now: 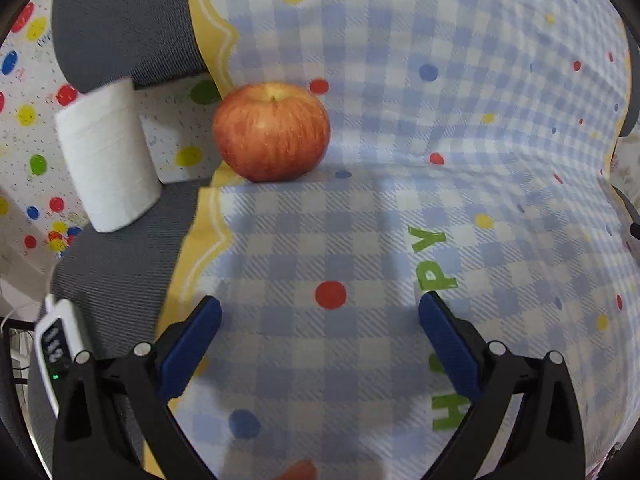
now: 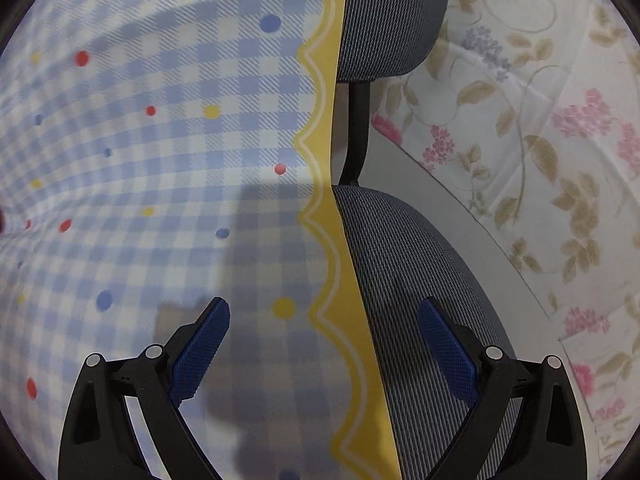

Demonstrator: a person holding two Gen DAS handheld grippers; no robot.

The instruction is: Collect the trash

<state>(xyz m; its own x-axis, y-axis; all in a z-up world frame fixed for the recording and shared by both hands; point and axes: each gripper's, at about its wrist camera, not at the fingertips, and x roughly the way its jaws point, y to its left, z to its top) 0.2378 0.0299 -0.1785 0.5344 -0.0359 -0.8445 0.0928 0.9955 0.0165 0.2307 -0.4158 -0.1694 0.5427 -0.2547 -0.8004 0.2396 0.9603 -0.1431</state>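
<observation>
A red apple rests on a blue checked cloth draped over a chair, close to the cloth's yellow scalloped border. To its left, a white paper roll stands on the grey mesh seat. My left gripper is open above the cloth, well short of the apple, with nothing between its blue pads. My right gripper is open too, hovering over the cloth's yellow edge where it meets the grey chair seat. No trash is visible in the right wrist view.
A white device with a display and green light lies at the seat's left edge, with a cable. A dotted white sheet hangs behind the roll. The chair's backrest and post stand beside floral fabric.
</observation>
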